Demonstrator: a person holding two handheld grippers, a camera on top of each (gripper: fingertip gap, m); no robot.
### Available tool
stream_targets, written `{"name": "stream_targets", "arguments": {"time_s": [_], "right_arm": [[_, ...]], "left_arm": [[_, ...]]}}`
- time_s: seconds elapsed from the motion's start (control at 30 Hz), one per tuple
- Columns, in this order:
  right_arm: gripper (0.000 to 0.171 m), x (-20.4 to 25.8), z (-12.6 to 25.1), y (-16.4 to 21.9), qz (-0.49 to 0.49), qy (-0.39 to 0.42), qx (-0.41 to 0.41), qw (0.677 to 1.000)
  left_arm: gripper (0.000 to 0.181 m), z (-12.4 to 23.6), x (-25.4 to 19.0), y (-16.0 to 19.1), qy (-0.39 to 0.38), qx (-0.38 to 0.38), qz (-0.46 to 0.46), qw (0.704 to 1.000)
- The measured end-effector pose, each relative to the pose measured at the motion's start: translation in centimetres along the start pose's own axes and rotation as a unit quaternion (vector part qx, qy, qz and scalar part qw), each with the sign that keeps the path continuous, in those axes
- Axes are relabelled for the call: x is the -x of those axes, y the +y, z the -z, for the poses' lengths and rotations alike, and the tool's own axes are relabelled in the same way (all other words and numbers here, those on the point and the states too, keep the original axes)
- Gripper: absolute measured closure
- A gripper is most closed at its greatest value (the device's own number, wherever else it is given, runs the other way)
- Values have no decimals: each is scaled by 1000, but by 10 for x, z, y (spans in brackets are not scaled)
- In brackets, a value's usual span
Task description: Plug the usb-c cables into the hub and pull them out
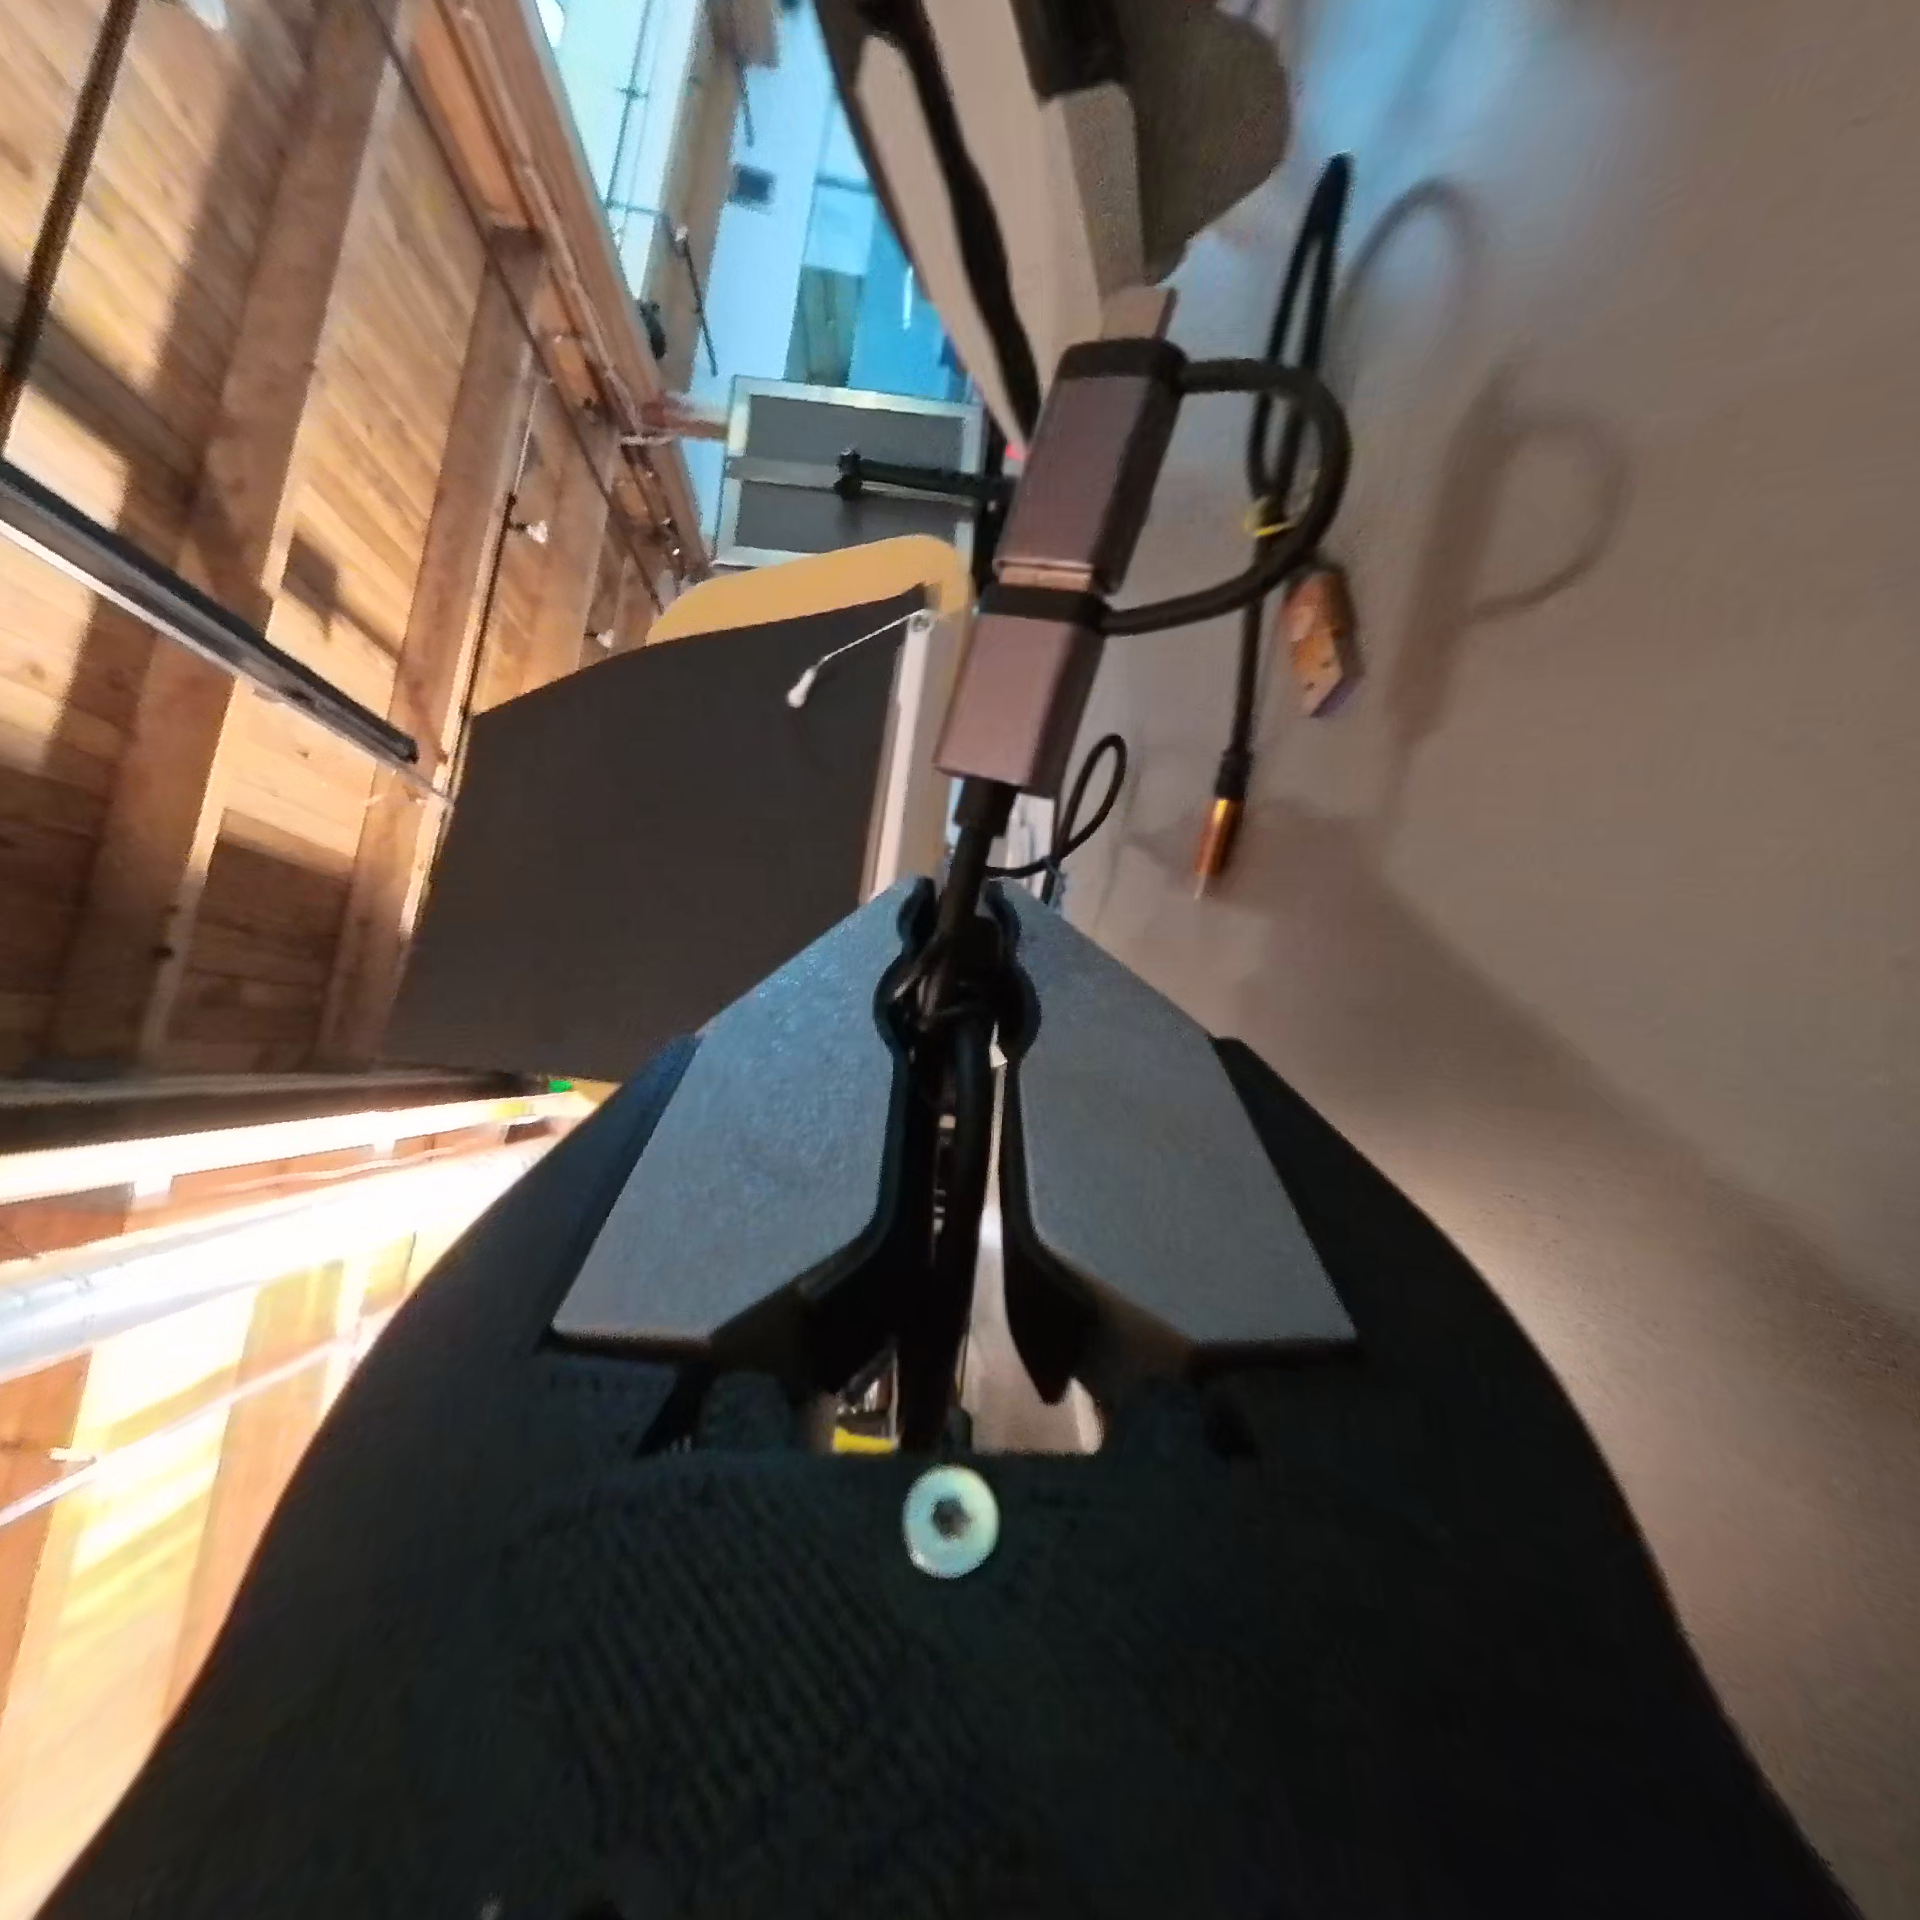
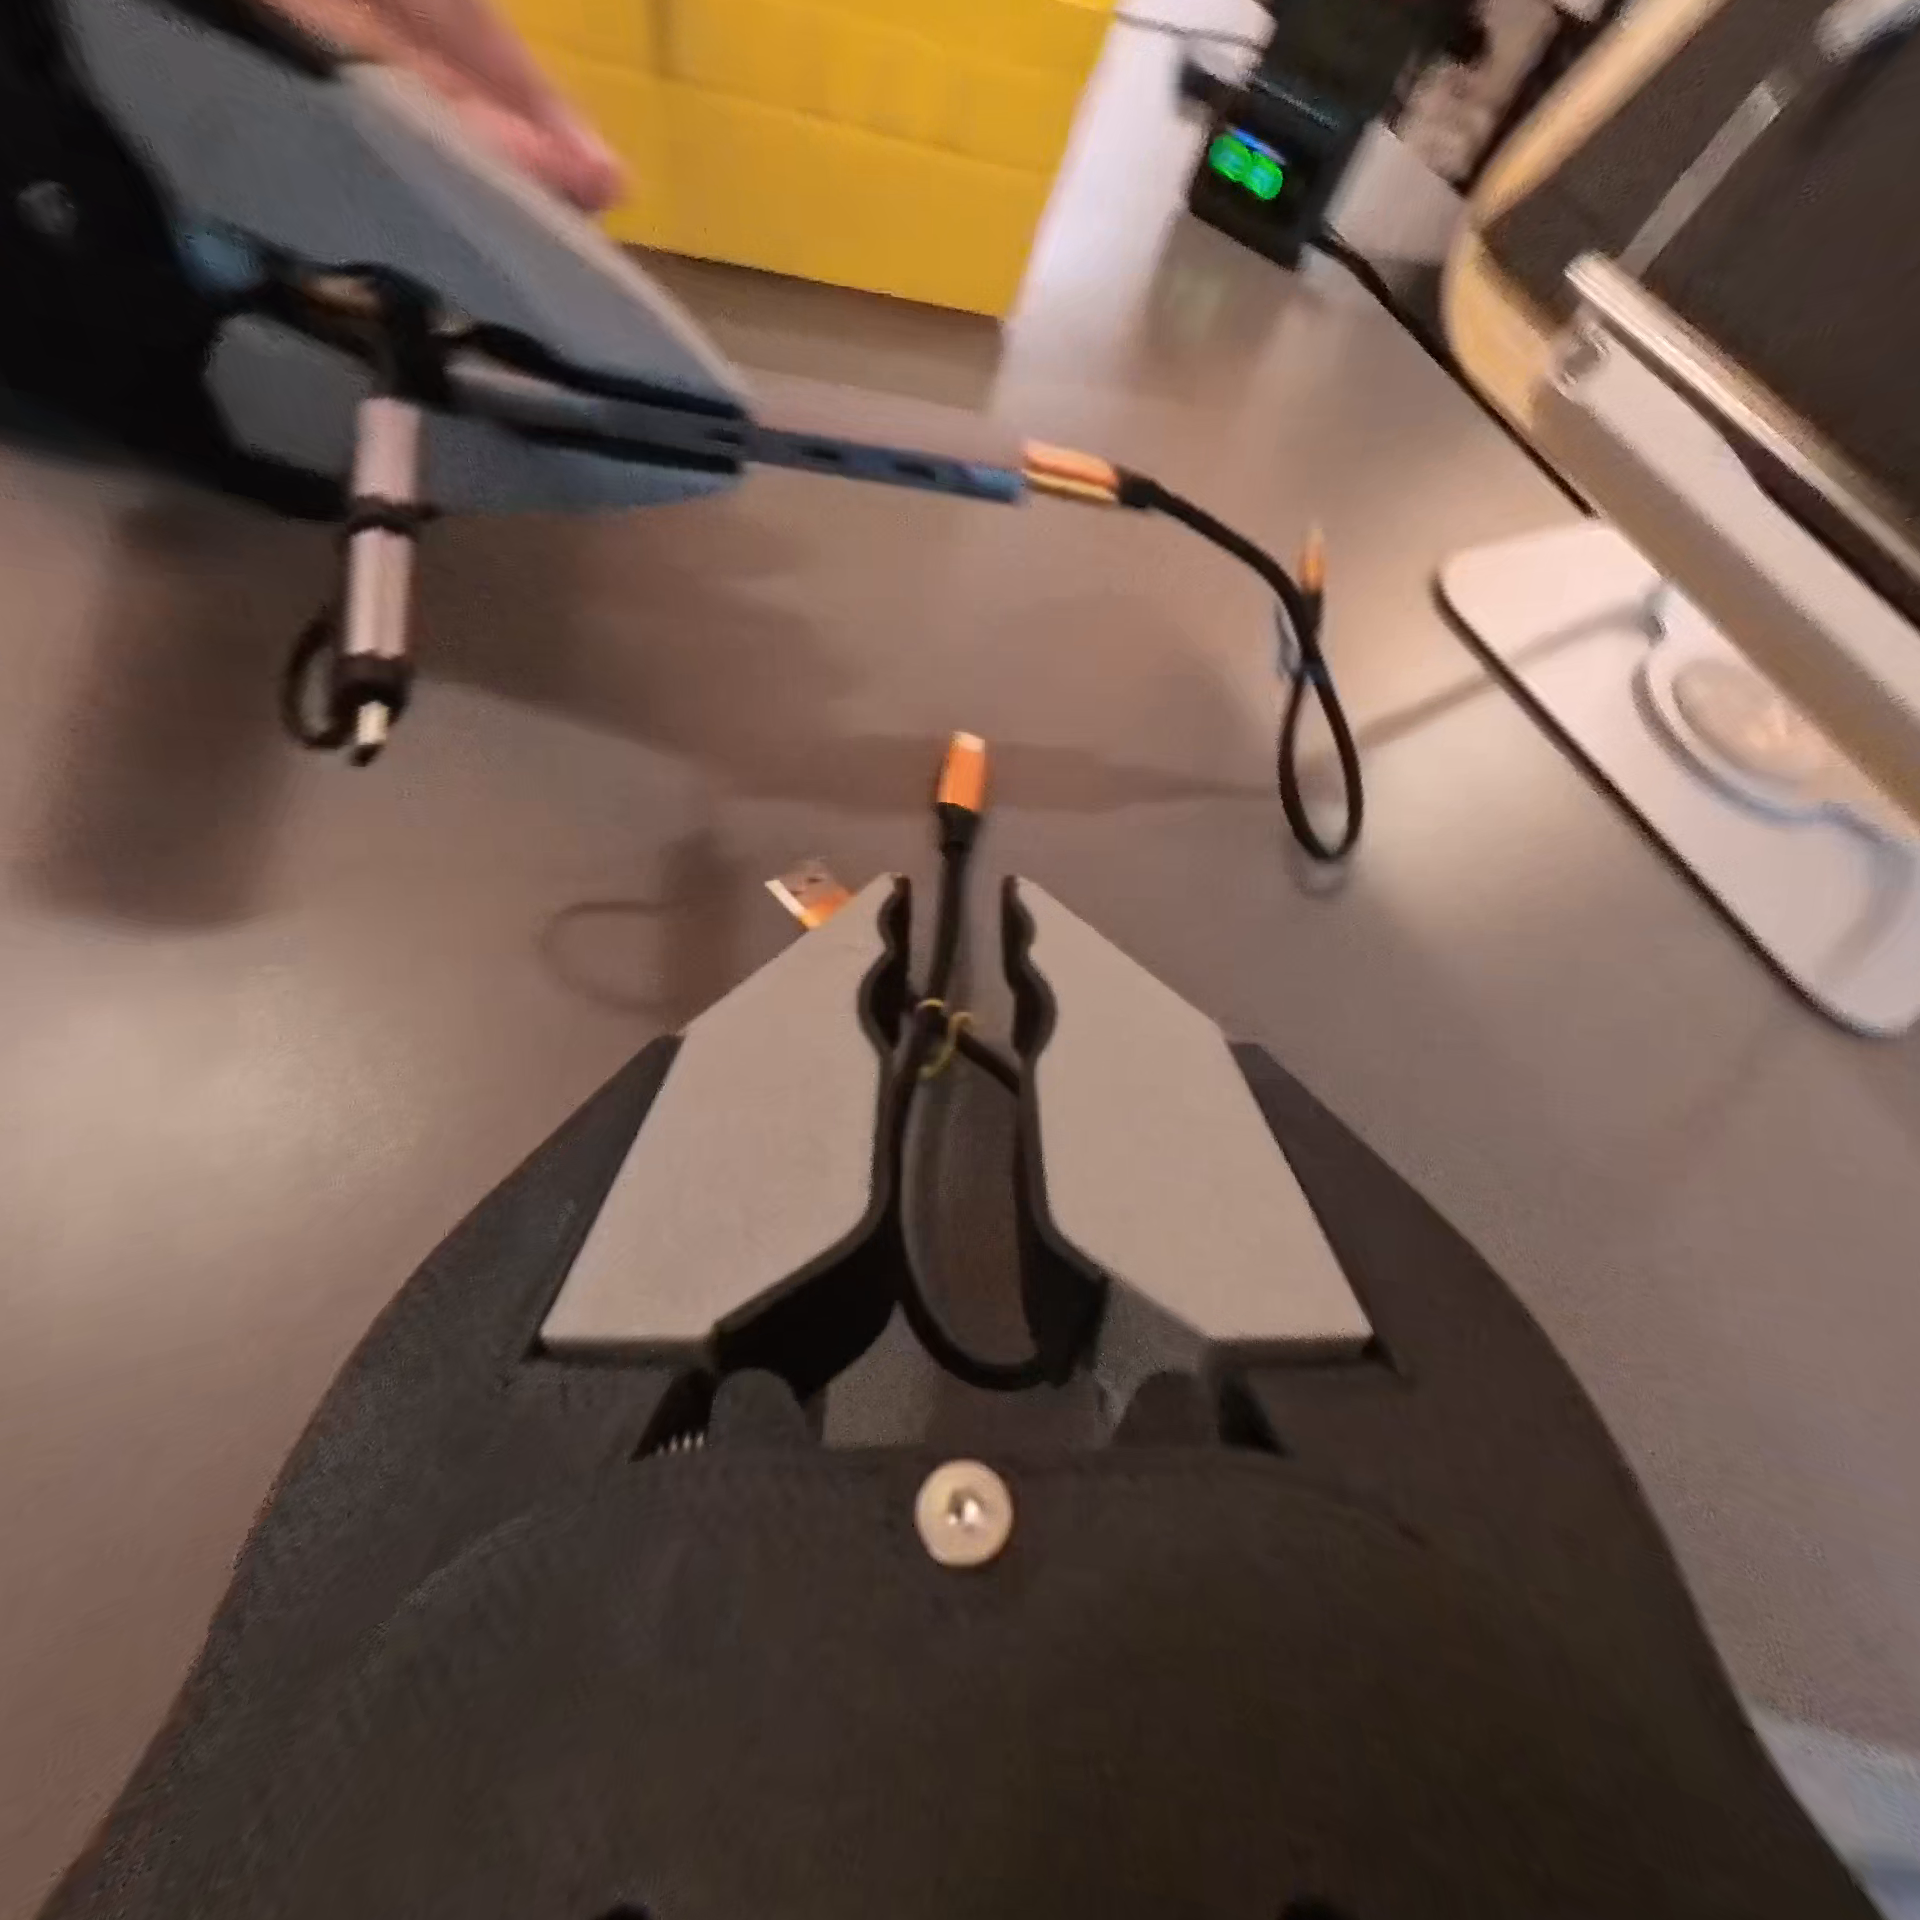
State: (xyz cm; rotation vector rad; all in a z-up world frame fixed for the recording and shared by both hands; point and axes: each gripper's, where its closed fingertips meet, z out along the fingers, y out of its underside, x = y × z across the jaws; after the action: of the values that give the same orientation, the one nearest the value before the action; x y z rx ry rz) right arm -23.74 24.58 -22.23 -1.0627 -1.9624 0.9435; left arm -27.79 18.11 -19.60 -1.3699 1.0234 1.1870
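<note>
In the right wrist view, my left gripper sits upper left, shut on a slim blue-grey hub that sticks out past its tips. An orange-ended black cable is plugged into the hub's end and droops in a loop to the table. A silver adapter dangles under that gripper. My right gripper is shut on a black usb-c cable with a yellow tie. Its orange plug points forward above the table, below the hub. In the left wrist view, the left gripper pinches a black cord, with grey metal bodies ahead.
A white monitor base and the monitor above it fill the right side. A black charger with a green display stands at the back. A yellow block is behind the grey table. A person's hand is on the left gripper. There is about 9 centimeters between the tips of the two grippers. From my left tips it is roughly 25 centimeters to the yellow block; from my right, 30 centimeters.
</note>
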Motion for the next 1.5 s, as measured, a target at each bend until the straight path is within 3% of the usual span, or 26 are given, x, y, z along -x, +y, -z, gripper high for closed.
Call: {"name": "stream_targets", "arguments": {"time_s": [0.03, 0.1, 0.2, 0.33, 0.47, 0.67, 0.87, 0.97, 1.03, 1.2, 1.5], "right_arm": [[147, -10, -2, 0, -33, 22, 9, 999], [146, -19, -5, -7, -88, 41, -1, 995], [143, 2, -16, -28, -122, -15, -36, 992], [143, -3, -43, -4, -121, 19, 44, 992], [137, -6, -49, 0, -169, 3, 47, 985], [136, -11, -61, 15, -161, -1, 98, 982], [153, -12, -61, 18, -105, 17, 139, 985], [161, -13, -50, -1, -83, 21, 100, 991], [160, -11, -49, -9, -80, 2, 80, 994], [145, -12, -60, 5, -115, -32, 117, 986], [164, -1, -70, 14, -102, -35, 147, 983]], "left_arm": [[174, -1, 4, 3, -7, 8, 6, 1000], [174, -4, 8, 12, -21, 34, 5, 999], [174, -6, 12, 21, -34, 58, -4, 998], [174, -5, 14, 18, -47, 56, -29, 997], [174, -7, 8, 12, -47, 53, -65, 995], [174, -9, 6, 8, -48, 47, -75, 995], [174, -7, 12, 14, -61, 59, -66, 994], [174, -7, 12, 14, -59, 58, -59, 995], [174, -7, 11, 14, -53, 55, -51, 996], [174, -6, 10, 13, -43, 44, -26, 998], [174, -9, 1, 12, -30, 48, -52, 997]]}}
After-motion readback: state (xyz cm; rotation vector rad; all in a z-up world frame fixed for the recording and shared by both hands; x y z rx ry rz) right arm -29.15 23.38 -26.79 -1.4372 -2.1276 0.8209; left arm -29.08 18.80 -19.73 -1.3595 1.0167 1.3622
